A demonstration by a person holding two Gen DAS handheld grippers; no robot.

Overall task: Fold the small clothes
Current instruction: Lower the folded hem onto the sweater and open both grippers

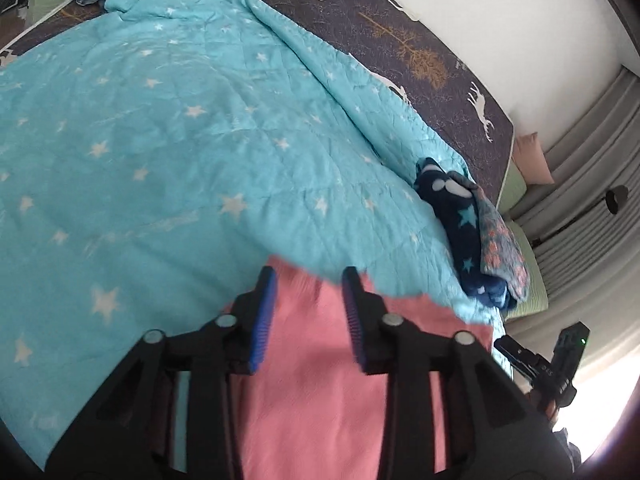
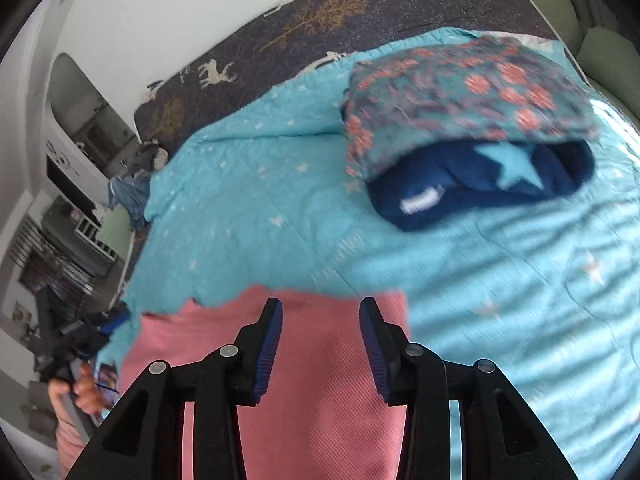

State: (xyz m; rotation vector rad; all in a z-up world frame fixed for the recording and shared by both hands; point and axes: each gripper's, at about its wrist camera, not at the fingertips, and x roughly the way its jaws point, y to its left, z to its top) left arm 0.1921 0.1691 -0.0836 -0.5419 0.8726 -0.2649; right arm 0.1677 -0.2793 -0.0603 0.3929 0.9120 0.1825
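Hovering part-open, both: left hand-held gripper (image 1: 308, 276) and right hand-held gripper (image 2: 320, 306), gripping nothing, ribbed blue pads (image 1: 264, 320) apart above pink twill-weave cloth (image 2: 320, 400) lying flat near on quilted star-print blanket (image 1: 160, 140). Resting far right: folded floral garment (image 2: 460, 96) atop fleecy navy one (image 2: 480, 184).

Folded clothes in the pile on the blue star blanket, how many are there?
2: a floral teal-and-coral folded cloth on top, and a navy fleece with light blue stars under it. More may hide underneath.
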